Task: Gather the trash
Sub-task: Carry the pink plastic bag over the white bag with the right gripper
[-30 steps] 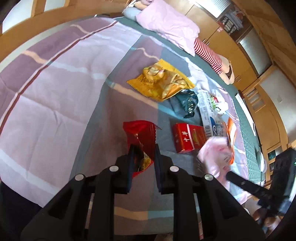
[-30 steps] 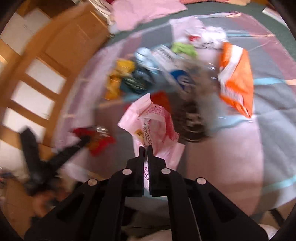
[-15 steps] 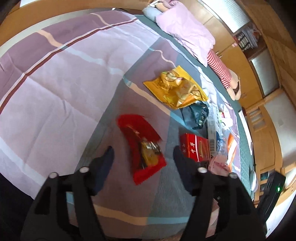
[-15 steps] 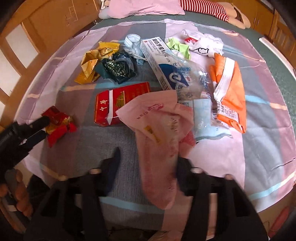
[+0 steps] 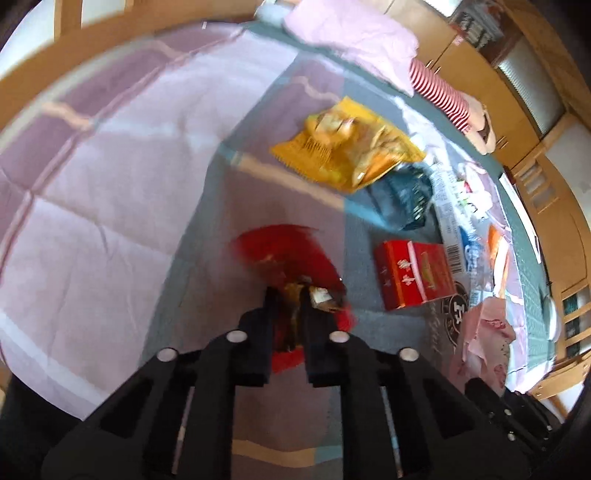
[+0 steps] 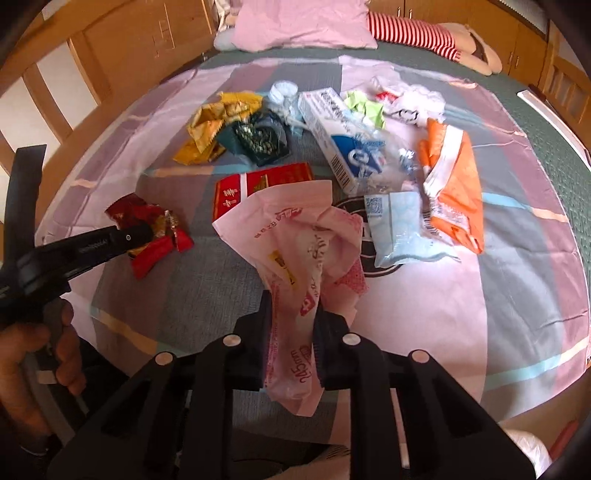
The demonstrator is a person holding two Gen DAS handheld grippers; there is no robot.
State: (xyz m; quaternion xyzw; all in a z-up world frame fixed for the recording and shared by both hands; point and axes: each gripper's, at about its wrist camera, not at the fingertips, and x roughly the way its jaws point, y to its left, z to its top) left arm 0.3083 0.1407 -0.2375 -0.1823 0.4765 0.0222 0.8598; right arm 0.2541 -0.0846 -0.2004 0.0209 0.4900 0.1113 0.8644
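Observation:
Trash lies spread over a striped bedspread (image 5: 110,192). My left gripper (image 5: 287,295) is shut on a red snack wrapper (image 5: 291,251) near the bed's front edge; the same wrapper shows in the right wrist view (image 6: 147,225) under the left gripper's fingers (image 6: 136,234). My right gripper (image 6: 291,306) is shut on a pink plastic bag (image 6: 295,240), which hangs between the fingers; the bag also shows in the left wrist view (image 5: 484,339). A red box (image 6: 262,184) lies just beyond the bag.
Further back lie a yellow wrapper (image 6: 218,122), a dark green wrapper (image 6: 258,136), a white and blue carton (image 6: 340,136), a light blue pouch (image 6: 402,229) and an orange bag (image 6: 454,177). A pink pillow (image 6: 303,26) and wooden bed frame (image 6: 92,107) border the bed.
Both grippers were open half a second ago. The left has closed on the red wrapper and the right has closed on the pink bag.

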